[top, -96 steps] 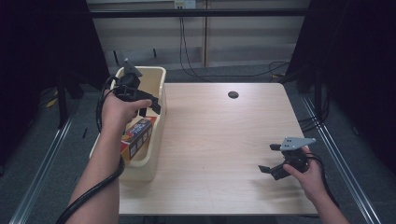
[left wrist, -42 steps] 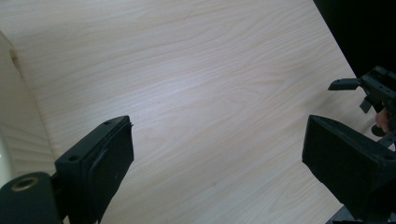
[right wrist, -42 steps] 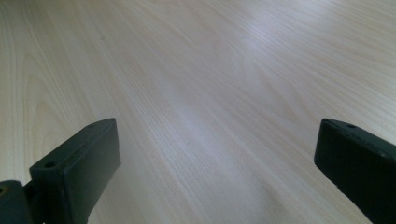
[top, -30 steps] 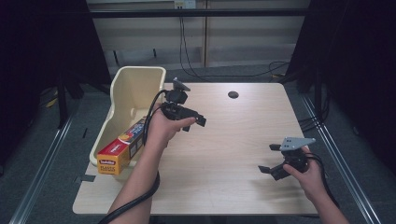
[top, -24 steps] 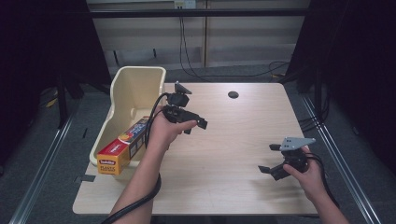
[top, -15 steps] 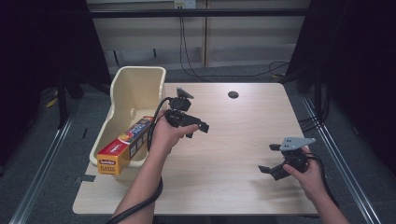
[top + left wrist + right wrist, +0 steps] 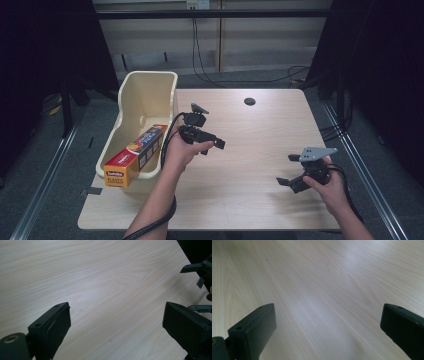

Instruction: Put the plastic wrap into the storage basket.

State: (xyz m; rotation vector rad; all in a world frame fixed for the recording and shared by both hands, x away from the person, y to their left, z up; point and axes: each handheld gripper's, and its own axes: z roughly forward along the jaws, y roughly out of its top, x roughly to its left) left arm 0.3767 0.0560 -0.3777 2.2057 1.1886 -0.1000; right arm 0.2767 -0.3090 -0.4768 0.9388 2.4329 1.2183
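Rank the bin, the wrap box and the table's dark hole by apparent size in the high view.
1. Bin, clearly largest.
2. Wrap box, lying in the bin with one end past its near rim.
3. Hole, far smaller, though it is farther from the camera.

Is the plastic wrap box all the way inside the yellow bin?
No. The plastic wrap box lies slanted in the yellow bin, its near end sticking out over the front rim.

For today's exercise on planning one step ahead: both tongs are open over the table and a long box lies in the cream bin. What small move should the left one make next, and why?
Probably lower the left tongs to rest on the bare table. Their jaws stand wide apart with nothing between them, the box already lies in the bin, and the right tongs sit low over the table, also open.
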